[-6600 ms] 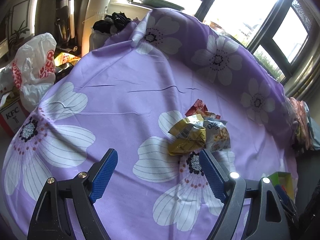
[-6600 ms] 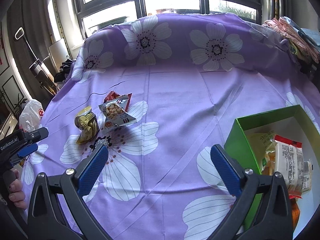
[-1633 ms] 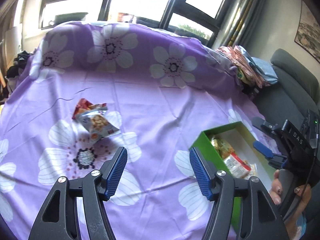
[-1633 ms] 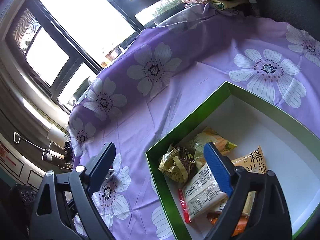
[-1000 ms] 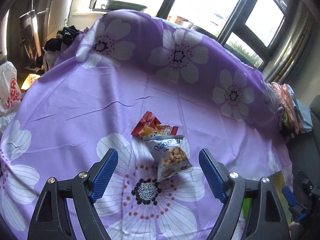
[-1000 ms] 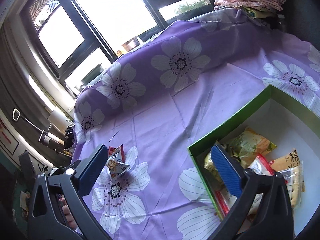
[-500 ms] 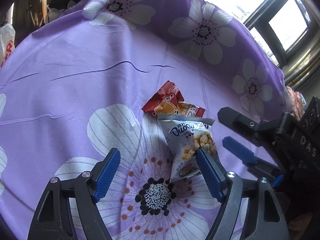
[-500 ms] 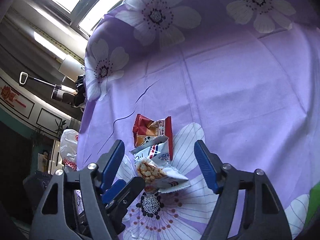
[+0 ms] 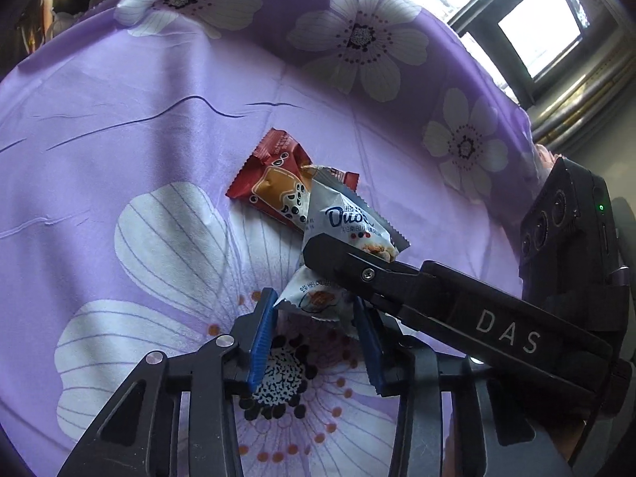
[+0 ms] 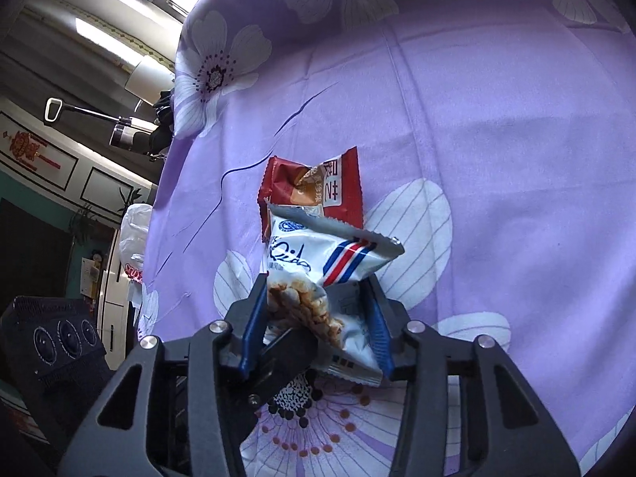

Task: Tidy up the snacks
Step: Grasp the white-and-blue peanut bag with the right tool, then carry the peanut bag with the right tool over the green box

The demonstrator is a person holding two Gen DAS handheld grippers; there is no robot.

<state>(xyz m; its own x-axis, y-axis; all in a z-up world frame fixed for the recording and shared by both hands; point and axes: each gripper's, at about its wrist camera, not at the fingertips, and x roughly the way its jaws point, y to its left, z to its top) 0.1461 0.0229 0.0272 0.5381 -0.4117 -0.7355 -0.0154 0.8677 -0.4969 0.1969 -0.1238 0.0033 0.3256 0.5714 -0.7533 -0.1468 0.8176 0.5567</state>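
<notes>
Closing both grippers on the white snack packet (image 10: 318, 274): left gripper (image 9: 314, 334) pinches one end, right gripper (image 10: 318, 326) the other; I should lift evenly.

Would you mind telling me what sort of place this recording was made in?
Most likely a lived-in home room: a purple cloth printed with white flowers covers the work surface, a dark-framed window lets in daylight, and a white plastic shopping bag and framed wall panels stand behind.
</notes>
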